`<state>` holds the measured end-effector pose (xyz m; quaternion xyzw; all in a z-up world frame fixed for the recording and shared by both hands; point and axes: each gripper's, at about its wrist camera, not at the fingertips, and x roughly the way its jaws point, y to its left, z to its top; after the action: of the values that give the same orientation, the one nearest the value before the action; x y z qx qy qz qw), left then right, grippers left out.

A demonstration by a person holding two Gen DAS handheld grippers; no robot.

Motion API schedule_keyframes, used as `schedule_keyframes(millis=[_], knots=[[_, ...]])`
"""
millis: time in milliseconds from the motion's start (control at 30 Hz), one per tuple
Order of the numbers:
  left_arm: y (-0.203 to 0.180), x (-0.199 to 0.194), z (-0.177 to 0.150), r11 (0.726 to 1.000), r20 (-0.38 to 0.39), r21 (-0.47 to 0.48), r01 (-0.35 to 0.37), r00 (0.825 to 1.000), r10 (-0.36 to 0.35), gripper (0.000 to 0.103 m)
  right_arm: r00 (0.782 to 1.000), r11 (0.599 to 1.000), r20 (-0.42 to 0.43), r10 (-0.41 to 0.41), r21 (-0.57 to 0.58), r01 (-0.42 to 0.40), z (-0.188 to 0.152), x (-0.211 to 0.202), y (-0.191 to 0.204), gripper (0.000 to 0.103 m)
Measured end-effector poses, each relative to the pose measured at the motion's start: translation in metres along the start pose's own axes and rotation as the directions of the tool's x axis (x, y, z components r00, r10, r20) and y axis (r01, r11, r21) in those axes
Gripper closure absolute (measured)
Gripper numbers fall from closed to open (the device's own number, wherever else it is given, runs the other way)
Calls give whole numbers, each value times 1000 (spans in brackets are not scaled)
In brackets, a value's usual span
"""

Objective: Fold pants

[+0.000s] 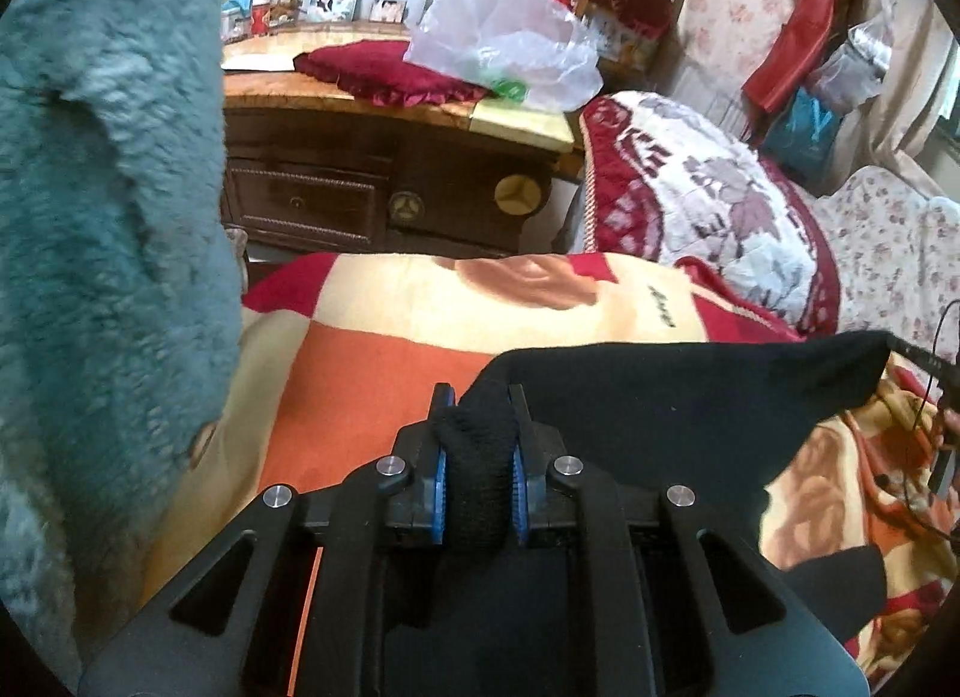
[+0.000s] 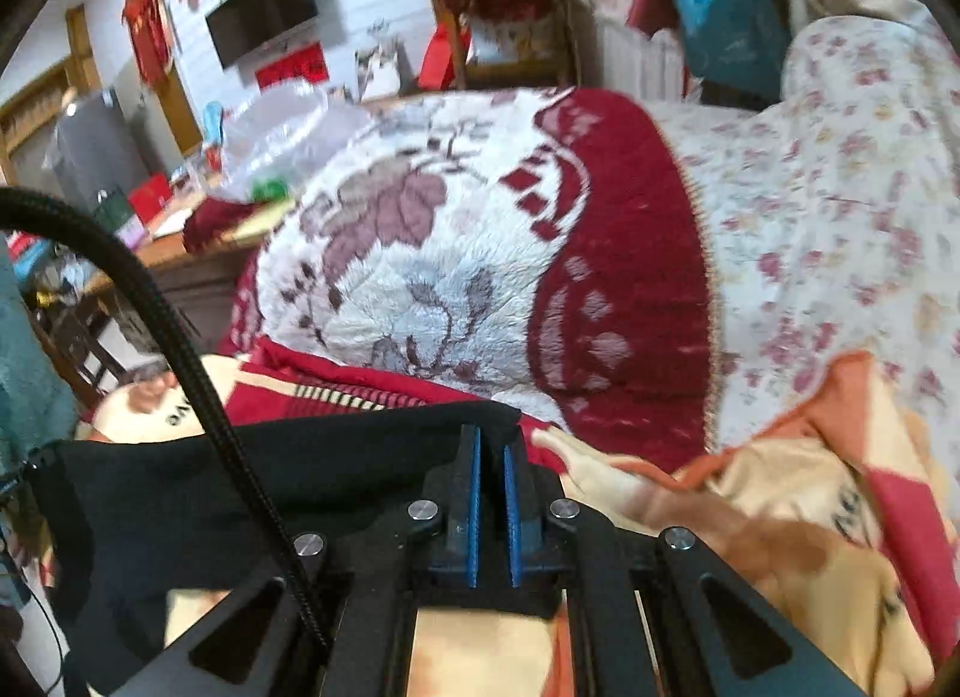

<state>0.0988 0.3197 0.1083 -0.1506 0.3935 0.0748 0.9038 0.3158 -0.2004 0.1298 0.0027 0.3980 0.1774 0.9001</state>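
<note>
The black pants (image 1: 660, 397) hang lifted over an orange, cream and red blanket (image 1: 372, 361) on the bed. My left gripper (image 1: 480, 397) is shut on a thick bunched roll of the black fabric, which bulges between its blue pads. From there the cloth stretches taut to the right edge of the left wrist view. In the right wrist view the pants (image 2: 300, 469) spread left from my right gripper (image 2: 491, 436). Its jaws stand almost together, pinching the thin top edge of the cloth at the fingertips. The lower part of the pants is hidden under both grippers.
A fluffy teal sleeve (image 1: 90, 217) fills the left side. A folded red and white quilt (image 1: 708, 199) lies beyond the pants, with floral bedding (image 2: 840, 217) to its right. A dark cabinet (image 1: 360, 193) with a plastic bag (image 1: 504, 42) stands behind. A black cable (image 2: 180, 337) crosses the right view.
</note>
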Motion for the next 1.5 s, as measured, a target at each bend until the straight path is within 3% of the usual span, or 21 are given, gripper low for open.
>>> schedule_keyframes(millis=[233, 367, 600, 800, 933, 1000, 1133, 1200, 1267, 1400, 1500], knots=[[-10, -38, -21, 999, 33, 19, 41, 999, -41, 89, 1000, 1000, -13, 7, 5, -7, -38, -40, -3, 101], [-8, -60, -35, 997, 52, 0, 78, 996, -77, 89, 999, 997, 6, 32, 64, -32, -61, -66, -7, 101], [7, -78, -80, 995, 25, -41, 93, 995, -92, 89, 999, 993, -8, 34, 117, -33, -120, -102, -12, 101], [23, -76, -120, 990, -35, -109, 94, 995, -98, 88, 991, 976, -117, 63, 213, -37, -181, -99, -21, 101], [28, -71, -132, 983, -79, -151, 102, 990, -115, 86, 967, 968, -251, 53, 249, 11, -212, -84, -23, 101], [30, -75, -133, 980, -94, -176, 90, 990, -108, 78, 959, 956, -278, 53, 292, 31, -219, -83, -27, 96], [30, -95, -135, 982, -86, -175, 64, 993, -80, 59, 972, 944, -224, 75, 330, 3, -219, -106, -28, 83], [26, -107, -137, 984, -80, -169, 61, 994, -76, 58, 976, 938, -200, 91, 347, -16, -220, -117, -24, 72], [22, -119, -138, 982, -66, -175, 68, 995, -81, 56, 975, 925, -165, 148, 372, -78, -220, -126, -18, 67], [23, -133, -140, 968, -51, -230, 97, 992, -111, 56, 964, 924, -163, 211, 354, -143, -220, -129, 4, 60], [24, -136, -144, 941, -49, -308, 142, 985, -165, 55, 946, 912, -163, 280, 354, -209, -223, -127, 21, 60]])
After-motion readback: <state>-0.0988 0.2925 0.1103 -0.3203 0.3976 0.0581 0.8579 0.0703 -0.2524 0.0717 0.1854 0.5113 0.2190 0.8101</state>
